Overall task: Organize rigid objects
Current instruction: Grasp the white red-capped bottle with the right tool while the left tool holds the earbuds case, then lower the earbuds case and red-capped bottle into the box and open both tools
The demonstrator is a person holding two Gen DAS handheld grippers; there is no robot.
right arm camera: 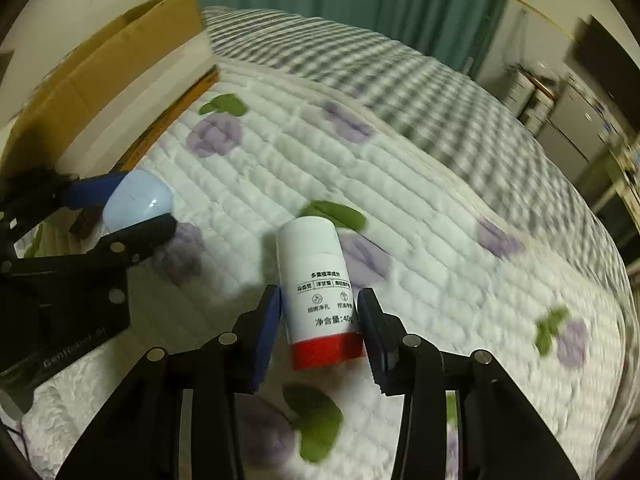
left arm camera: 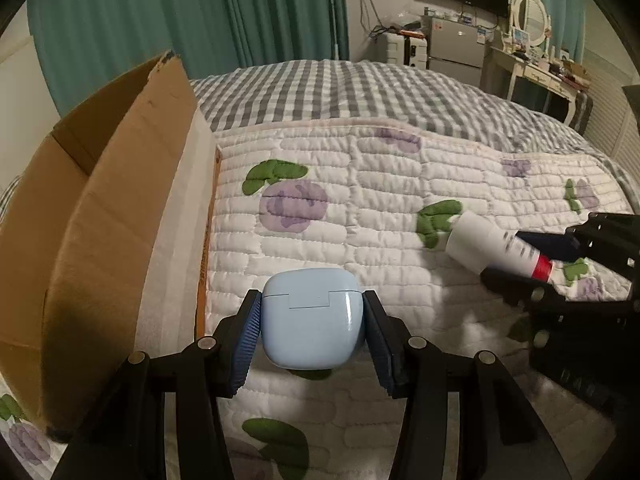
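Left wrist view: blue case (left arm camera: 312, 318) was pinched by the left gripper (left arm camera: 312, 334) above the quilt (left arm camera: 360, 184), box (left arm camera: 92, 208) at 9 o'clock. White tube (right arm camera: 318, 294) was clamped by the right gripper (right arm camera: 320, 326).

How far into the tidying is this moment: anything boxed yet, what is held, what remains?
Nothing visibly boxed: the cardboard box stands open on the bed, its inside hidden from both cameras. In hand: the left gripper clamps the light blue earbud case, and the right gripper grips the white tube with a red cap. Left: carry both to the box and release them.
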